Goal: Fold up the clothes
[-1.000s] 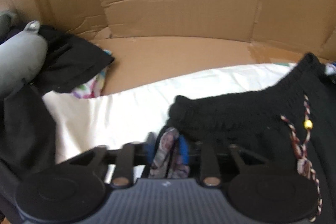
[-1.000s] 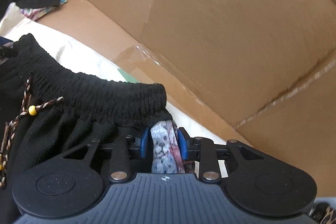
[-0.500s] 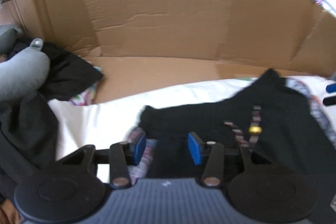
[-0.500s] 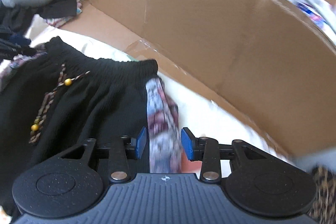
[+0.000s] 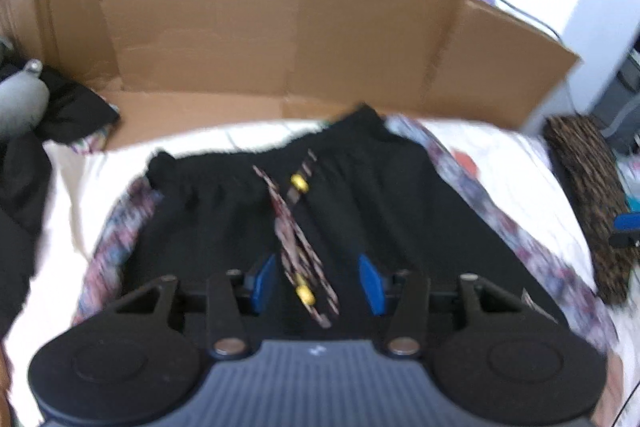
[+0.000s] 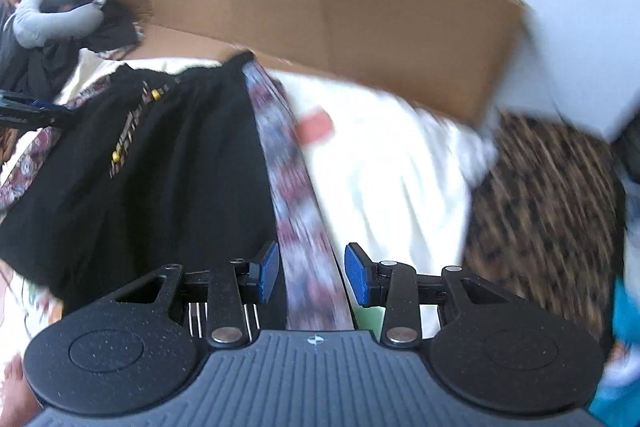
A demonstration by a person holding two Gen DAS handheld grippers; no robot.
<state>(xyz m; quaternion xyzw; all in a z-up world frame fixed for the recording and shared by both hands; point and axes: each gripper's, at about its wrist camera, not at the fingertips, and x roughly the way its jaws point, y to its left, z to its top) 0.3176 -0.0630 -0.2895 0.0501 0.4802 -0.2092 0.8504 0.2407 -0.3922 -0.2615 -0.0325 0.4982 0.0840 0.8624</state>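
Black shorts (image 5: 224, 211) with patterned side stripes and a beaded drawstring (image 5: 298, 227) lie flat on a white sheet (image 5: 256, 137), waistband toward the cardboard. My left gripper (image 5: 316, 281) is open and empty above the middle of the shorts, over the drawstring ends. In the right wrist view the shorts (image 6: 168, 155) lie at left. My right gripper (image 6: 312, 273) is open and empty above their right patterned stripe (image 6: 288, 179). The left gripper's tip (image 6: 24, 107) shows at the far left there.
A cardboard wall (image 5: 280, 35) stands behind the sheet. A pile of dark clothes (image 5: 60, 103) and a grey neck pillow (image 6: 52, 15) lie at the left. A leopard-print cloth (image 6: 540, 195) lies at the right, with a turquoise item (image 6: 624, 347) beside it.
Both grippers let go of the shorts' waistband corners, opened, and pulled back and up. The shorts now lie spread flat on the sheet.
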